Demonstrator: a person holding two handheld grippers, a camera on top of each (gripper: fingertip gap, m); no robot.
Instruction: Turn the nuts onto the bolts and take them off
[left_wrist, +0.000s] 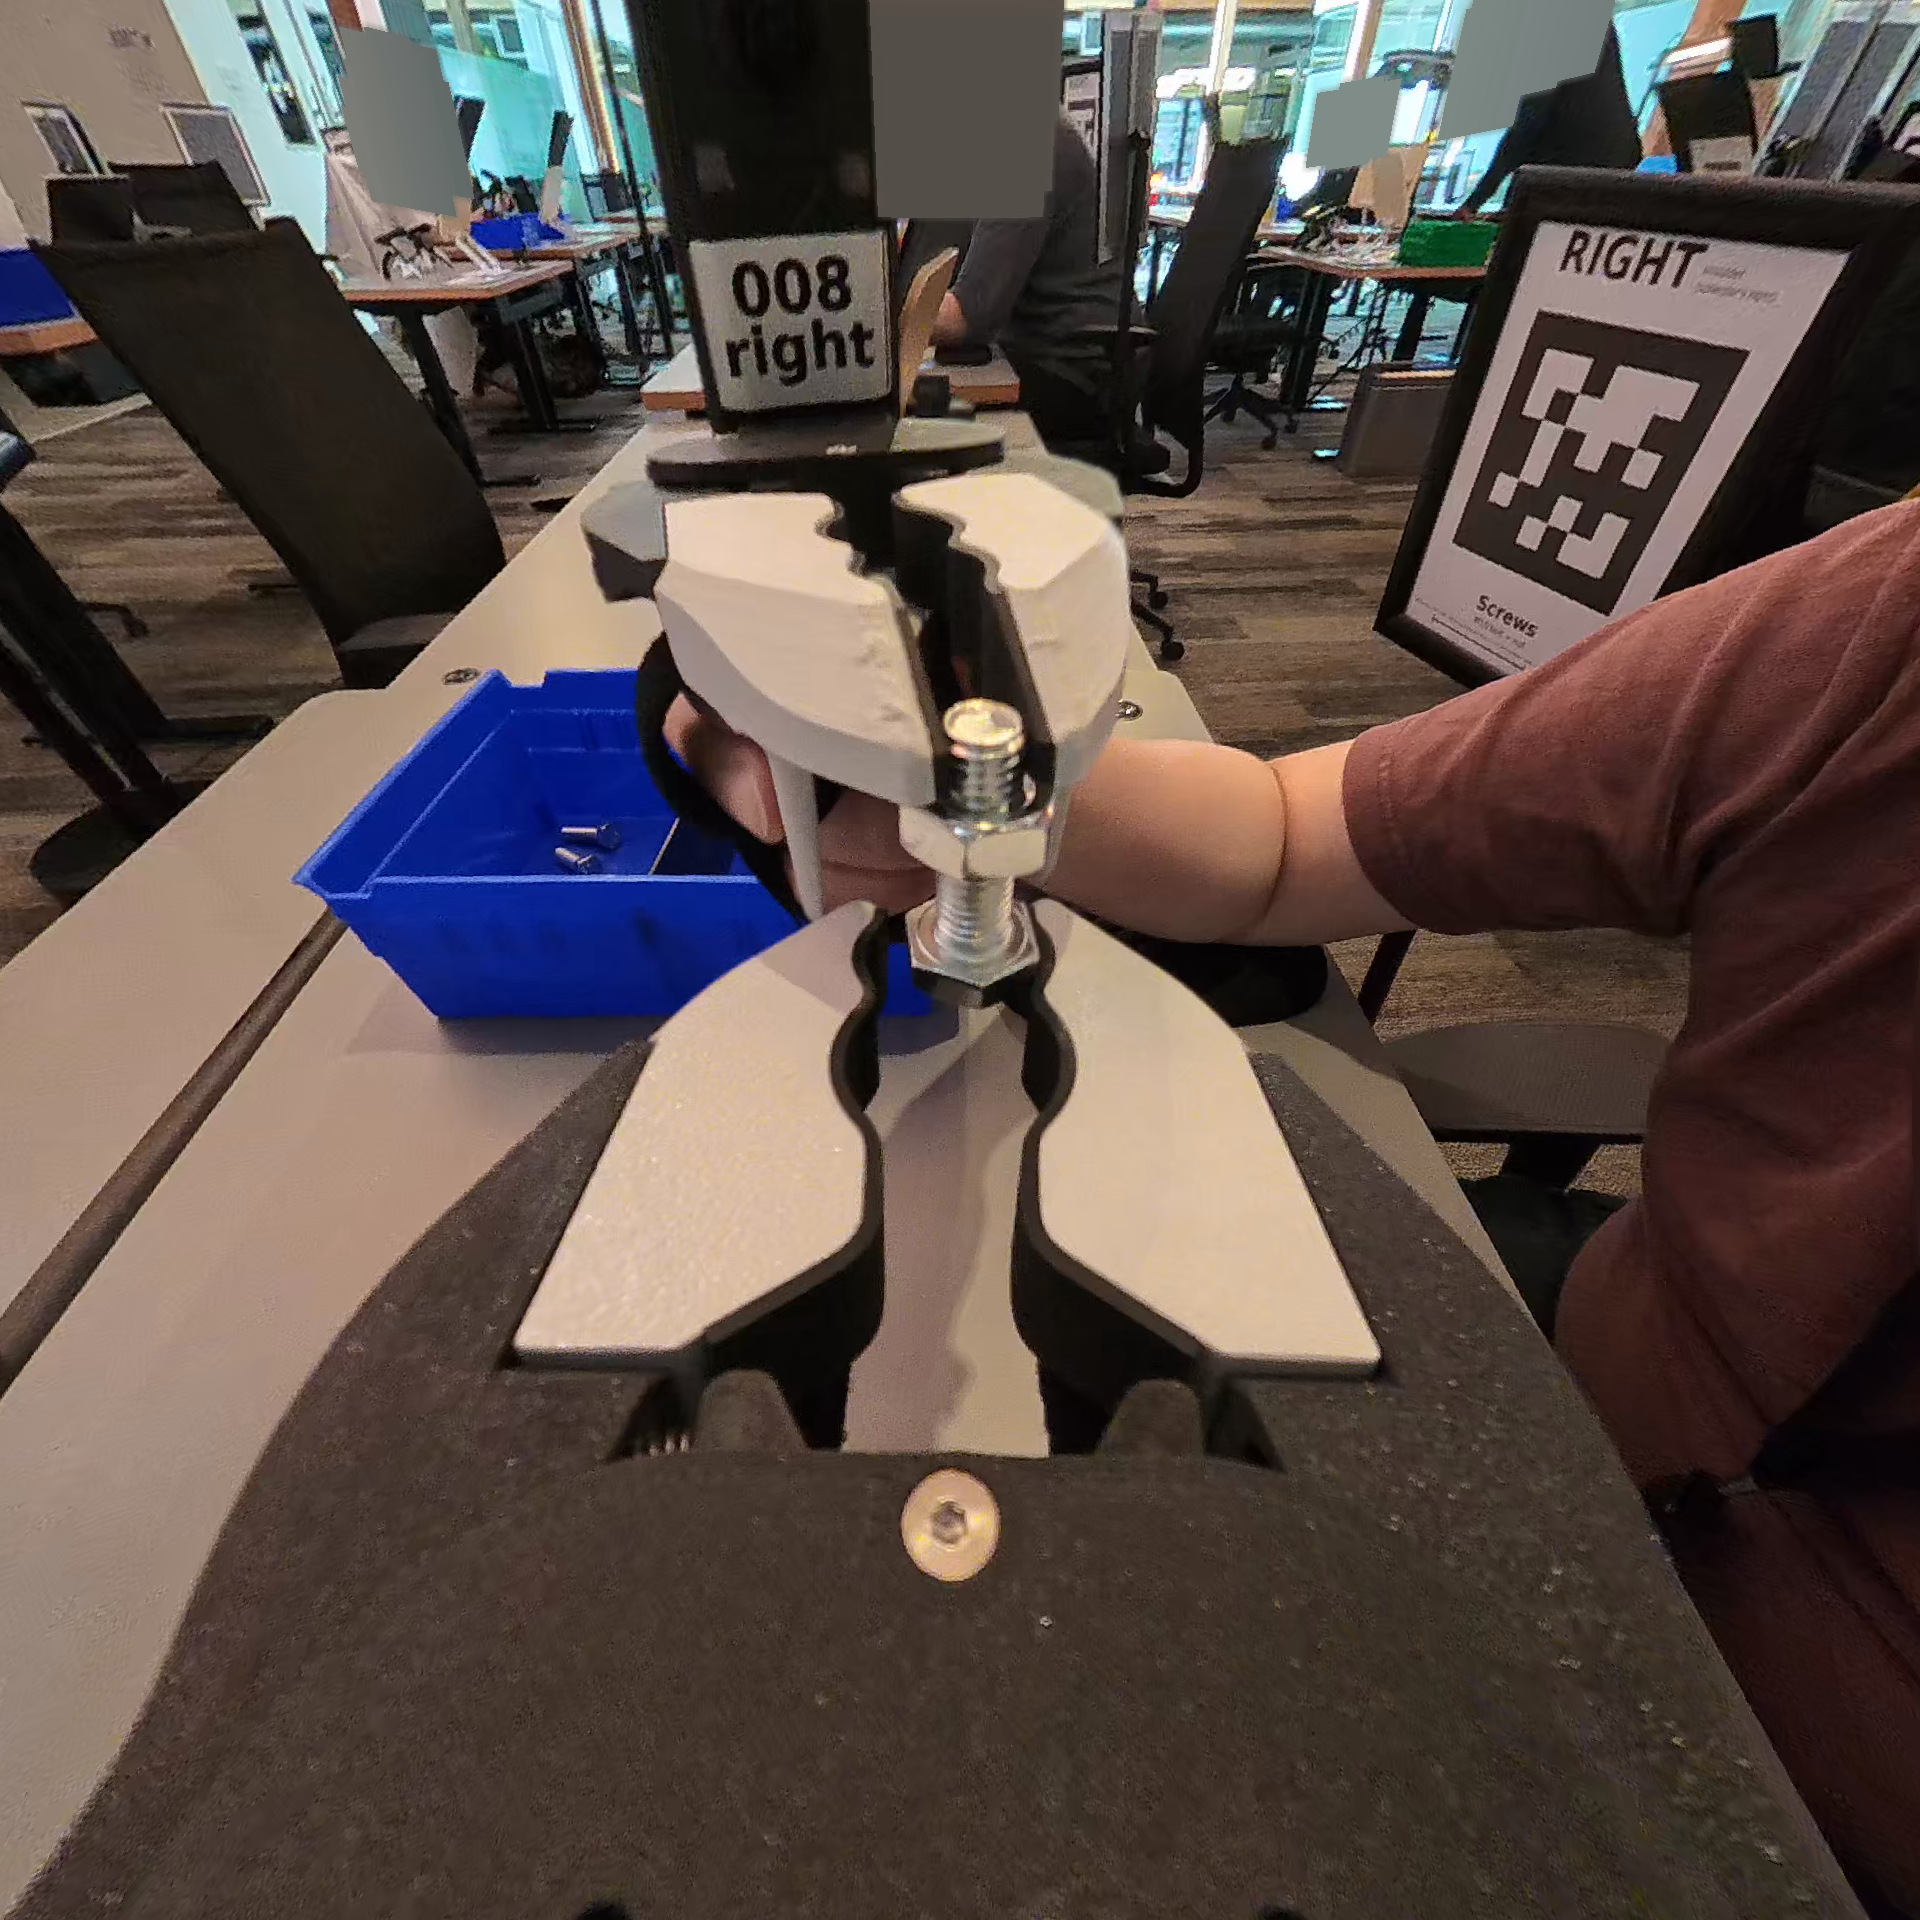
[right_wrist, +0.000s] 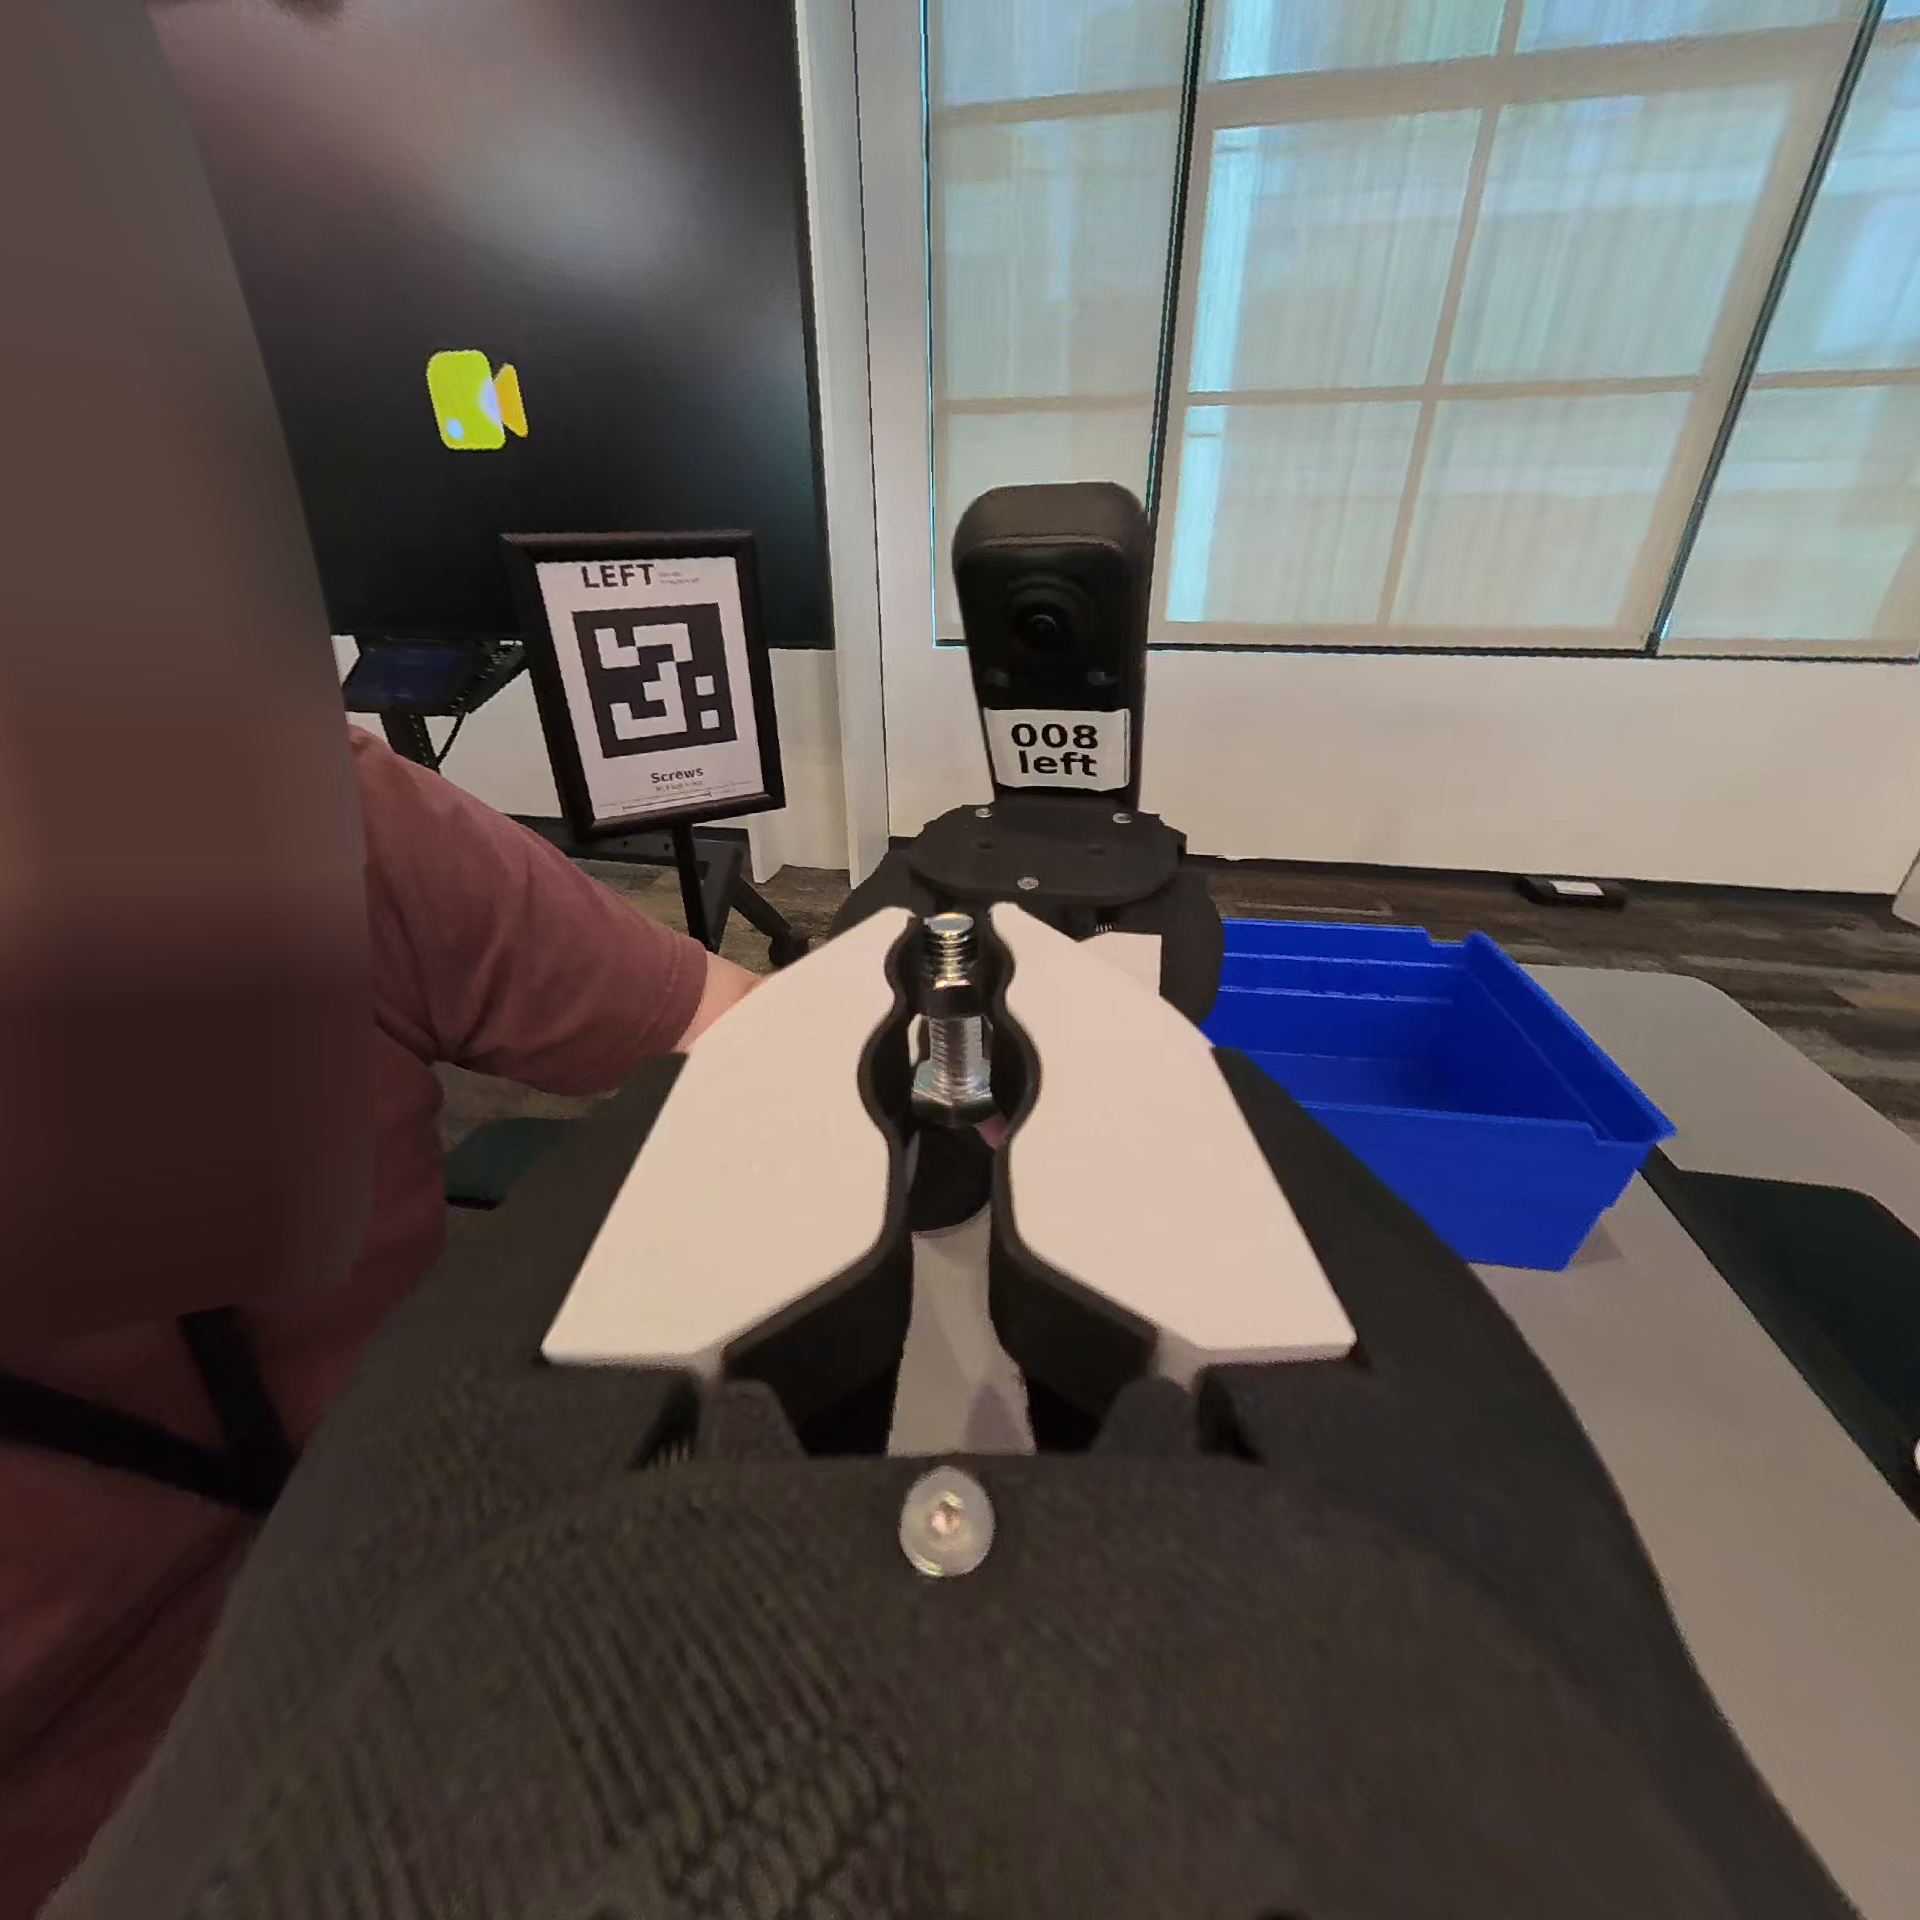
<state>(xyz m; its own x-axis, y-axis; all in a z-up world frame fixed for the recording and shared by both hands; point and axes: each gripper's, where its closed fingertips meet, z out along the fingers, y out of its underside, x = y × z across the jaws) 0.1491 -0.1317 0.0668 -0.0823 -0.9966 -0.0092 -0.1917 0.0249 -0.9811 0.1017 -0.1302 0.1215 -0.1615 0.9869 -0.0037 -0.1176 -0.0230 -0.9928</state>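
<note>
1. Far left, resting on the surface (left_wrist: 156, 1039): blue bin (left_wrist: 540, 914) with two loose screws (left_wrist: 582, 844) inside, well apart from the work.
2. Centre, held clear above the surface: bolt (left_wrist: 971, 904), upright with head down, and nut (left_wrist: 977, 844) sitting part-way along the thread.
3. Left gripper (left_wrist: 956, 930): seen with fingers set narrow on either side of the bolt head. Cannot tell whether clamped firmly, given a dark slit on one side of the head.
4. Right gripper (right_wrist: 951, 966): found with fingers pinched on the nut, thread end standing proud between them.
5. Right of centre: person's forearm (left_wrist: 1195, 831) reaching in behind the right gripper.
6. Judged risks:
   - If loosely held at the head, likely to spin bolt and nut together, with no travel along the thread.
   - If tilted off the bolt's axis while turning, liable to bind the thread.
   - If run off the thread end with a slack pinch, likely to drop the nut onto the surface, outside the bin.
</note>
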